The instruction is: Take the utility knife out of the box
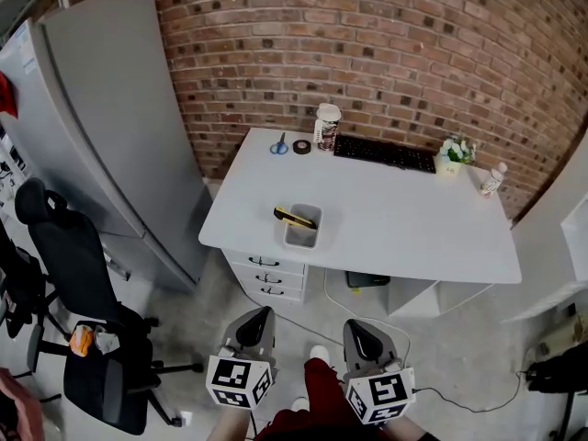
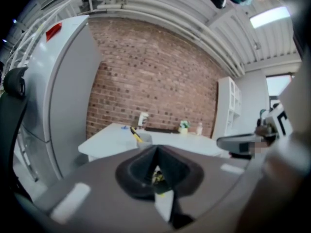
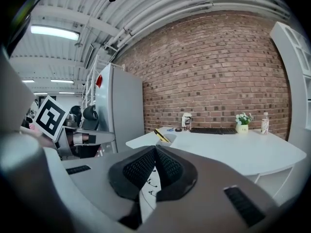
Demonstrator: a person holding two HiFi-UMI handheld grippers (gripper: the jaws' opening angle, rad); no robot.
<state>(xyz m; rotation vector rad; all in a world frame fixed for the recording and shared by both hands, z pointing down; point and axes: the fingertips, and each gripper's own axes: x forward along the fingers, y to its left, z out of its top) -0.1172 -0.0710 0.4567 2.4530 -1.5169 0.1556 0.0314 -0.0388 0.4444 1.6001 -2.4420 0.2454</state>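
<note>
A small grey box stands near the front left of the white desk. A yellow and black utility knife leans out of the box's left side. Both grippers hang well short of the desk, above the floor. My left gripper is shut with nothing in it, and so is my right gripper. In the left gripper view the shut left gripper points at the box and knife. In the right gripper view the right gripper is shut, and the knife lies far ahead.
At the back of the desk lie blue scissors, a tape roll, a cup, a keyboard, a potted plant and a bottle. Drawers sit under the desk. A black office chair and a grey cabinet stand left.
</note>
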